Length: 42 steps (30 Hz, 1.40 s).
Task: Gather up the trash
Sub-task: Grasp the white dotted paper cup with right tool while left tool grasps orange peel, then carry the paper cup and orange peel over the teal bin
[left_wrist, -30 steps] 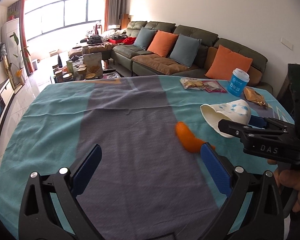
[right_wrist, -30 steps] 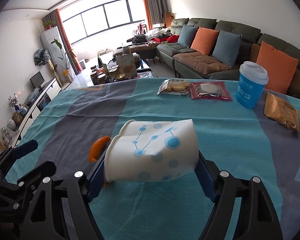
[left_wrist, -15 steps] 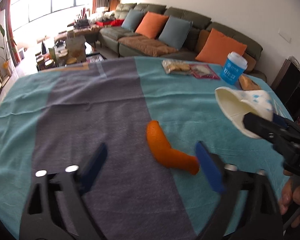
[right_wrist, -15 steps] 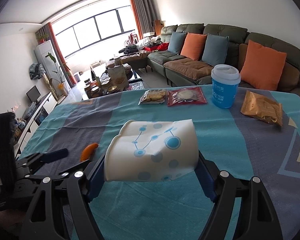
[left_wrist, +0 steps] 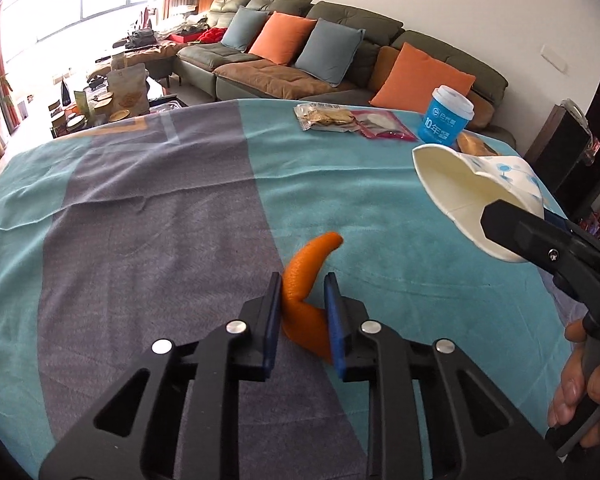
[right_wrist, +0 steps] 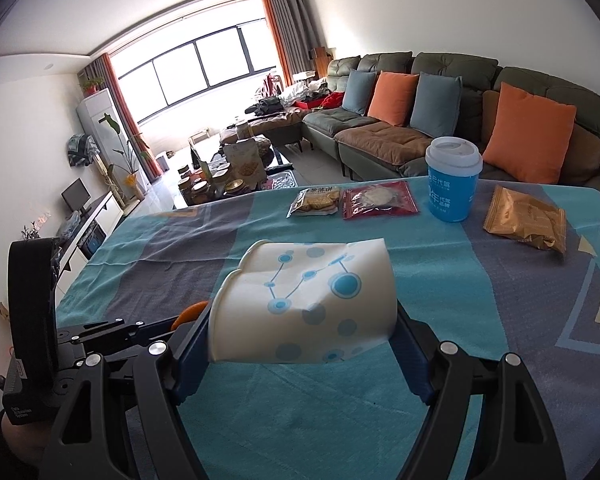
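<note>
A curled orange peel (left_wrist: 320,246) lies on the teal and grey tablecloth (left_wrist: 140,240). My left gripper (left_wrist: 303,278) has its jaws closing on the peel's near end, and both blue pads touch it. In the right wrist view only a sliver of the peel (right_wrist: 190,312) shows behind the left gripper (right_wrist: 140,328). My right gripper (right_wrist: 300,320) is shut on a crumpled white paper cup (right_wrist: 304,304) with blue dots, held above the cloth. The cup (left_wrist: 472,196) lies sideways, its mouth towards the left gripper, and hangs to the right of the peel.
At the table's far side stand a blue cup with a white lid (right_wrist: 452,184), a cracker packet (right_wrist: 314,200), a red packet (right_wrist: 380,200) and a brown snack bag (right_wrist: 524,220). A sofa with cushions sits beyond. A hand (left_wrist: 588,380) grips the right tool.
My left gripper has moved forward and down to the orange peel, and its jaws have gone from wide apart to closed around it. The right gripper still holds the cup.
</note>
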### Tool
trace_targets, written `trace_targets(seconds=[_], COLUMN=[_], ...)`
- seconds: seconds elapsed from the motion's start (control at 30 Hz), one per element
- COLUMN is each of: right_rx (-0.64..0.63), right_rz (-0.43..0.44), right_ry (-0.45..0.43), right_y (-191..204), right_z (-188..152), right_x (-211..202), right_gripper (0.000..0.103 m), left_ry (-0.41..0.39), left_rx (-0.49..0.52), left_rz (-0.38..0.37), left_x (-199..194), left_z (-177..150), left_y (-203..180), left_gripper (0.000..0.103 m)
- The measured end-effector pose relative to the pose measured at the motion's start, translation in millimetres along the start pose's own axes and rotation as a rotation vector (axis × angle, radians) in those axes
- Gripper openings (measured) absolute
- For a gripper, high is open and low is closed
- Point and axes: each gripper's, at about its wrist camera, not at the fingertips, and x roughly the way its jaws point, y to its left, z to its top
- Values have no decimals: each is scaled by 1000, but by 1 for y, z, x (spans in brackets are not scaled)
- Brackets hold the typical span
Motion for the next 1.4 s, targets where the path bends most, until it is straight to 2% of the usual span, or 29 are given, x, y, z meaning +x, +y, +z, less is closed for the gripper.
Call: trace_targets(seconds=[0.2, 0.4, 0.83, 1.4], right_rx=[-8, -25, -122, -274], right_rz=[10, 37, 135, 296], right_ry=[-7, -17, -48, -47], right_y=[9, 26, 104, 212], right_z=[-2, -2, -7, -25], right_x=[-6, -12, -36, -58], right_gripper=[76, 76, 76, 76], left_ry=[-12, -65, -219, -323], left_rx=[-9, -38, -79, -228], left_rz=[-5, 21, 160, 368], left_x=[-14, -48, -154, -258], left_z=[-9, -18, -50, -113], left_y=[7, 27, 83, 168], left_gripper=[16, 16, 16, 16])
